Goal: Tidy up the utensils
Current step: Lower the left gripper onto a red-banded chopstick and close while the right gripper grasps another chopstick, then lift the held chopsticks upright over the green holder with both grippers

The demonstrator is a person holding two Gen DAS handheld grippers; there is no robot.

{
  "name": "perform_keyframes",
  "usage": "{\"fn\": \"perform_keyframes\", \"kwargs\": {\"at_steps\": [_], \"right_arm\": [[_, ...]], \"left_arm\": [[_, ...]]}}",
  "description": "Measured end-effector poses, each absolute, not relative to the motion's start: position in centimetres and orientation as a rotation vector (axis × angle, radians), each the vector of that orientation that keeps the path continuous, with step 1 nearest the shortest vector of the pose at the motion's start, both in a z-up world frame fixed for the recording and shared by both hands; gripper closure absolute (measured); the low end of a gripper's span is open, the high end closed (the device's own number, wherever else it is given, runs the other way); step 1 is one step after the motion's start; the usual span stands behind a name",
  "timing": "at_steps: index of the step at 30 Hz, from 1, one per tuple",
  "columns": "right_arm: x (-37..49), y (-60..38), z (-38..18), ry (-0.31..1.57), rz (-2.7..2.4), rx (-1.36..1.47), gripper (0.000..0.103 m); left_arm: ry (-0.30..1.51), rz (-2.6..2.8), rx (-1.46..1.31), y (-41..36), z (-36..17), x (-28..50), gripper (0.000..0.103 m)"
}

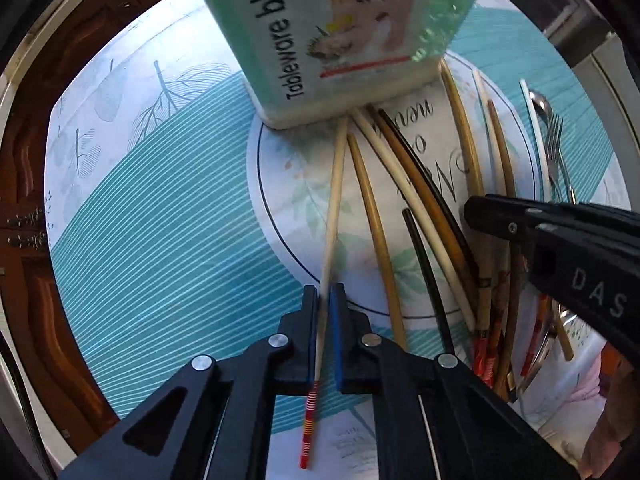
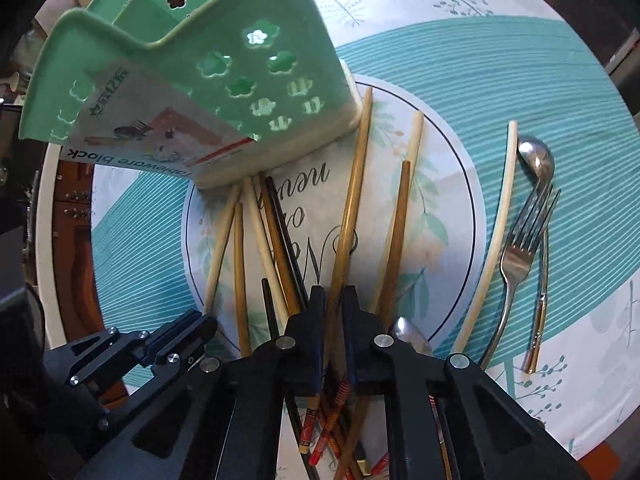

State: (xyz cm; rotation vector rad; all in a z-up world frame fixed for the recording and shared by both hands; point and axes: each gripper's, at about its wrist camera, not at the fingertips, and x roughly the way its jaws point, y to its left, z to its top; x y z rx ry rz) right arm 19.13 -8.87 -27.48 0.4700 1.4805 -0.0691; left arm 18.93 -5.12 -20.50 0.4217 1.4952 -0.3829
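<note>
Nearest the lens, the left hand-held gripper [image 1: 325, 292] pinches a pale chopstick [image 1: 334, 208] with a red-striped end, its jaws closed tight on the shaft; the stick's far tip reaches toward the base of the green utensil holder [image 1: 340, 40]. The right hand-held gripper [image 2: 334, 294] is likewise clamped on a tan chopstick [image 2: 354, 184] that runs up to the holder's foot. Both sticks lie at the edges of a loose fan of chopsticks [image 2: 272, 240], pale, brown and black, spread across a round printed mat [image 2: 452, 208] in front of the holder. To the right of the mat lie a lone cream chopstick [image 2: 500, 216], a spoon [image 2: 536, 160] and two forks [image 2: 520, 248] close together. Everything rests on a table [image 2: 500, 80] covered by a teal-striped, leaf-patterned cloth.
</note>
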Motion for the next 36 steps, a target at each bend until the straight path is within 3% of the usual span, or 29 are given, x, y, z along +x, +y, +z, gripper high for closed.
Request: {"fn": "perform_keyframes", "kwargs": {"at_steps": [4, 10, 19, 28, 36], "right_arm": [[18.6, -8.9, -27.8, 1.473, -0.030, 0.510, 0.095], [17.5, -8.0, -27.3, 1.426, 0.082, 0.554, 0.096], [15.6, -7.5, -26.1, 1.298, 0.231, 0.565, 0.096], [13.0, -8.8, -20.0, 1.129, 0.338, 0.471, 0.096], [14.9, -14.1, -10.2, 0.906, 0.323, 0.414, 0.096]], "left_arm": [[1.528, -0.386, 0.377, -5.0, -20.7, 18.3, 0.100], [1.377, -0.417, 0.165, -2.5, -17.6, 16.6, 0.100], [1.202, -0.394, 0.079, -0.2, -14.6, 13.4, 0.100], [0.983, -0.387, 0.012, -0.5, -8.7, 12.4, 0.100], [0.809, -0.341, -0.063, -1.1, -2.2, 14.8, 0.100]]}}
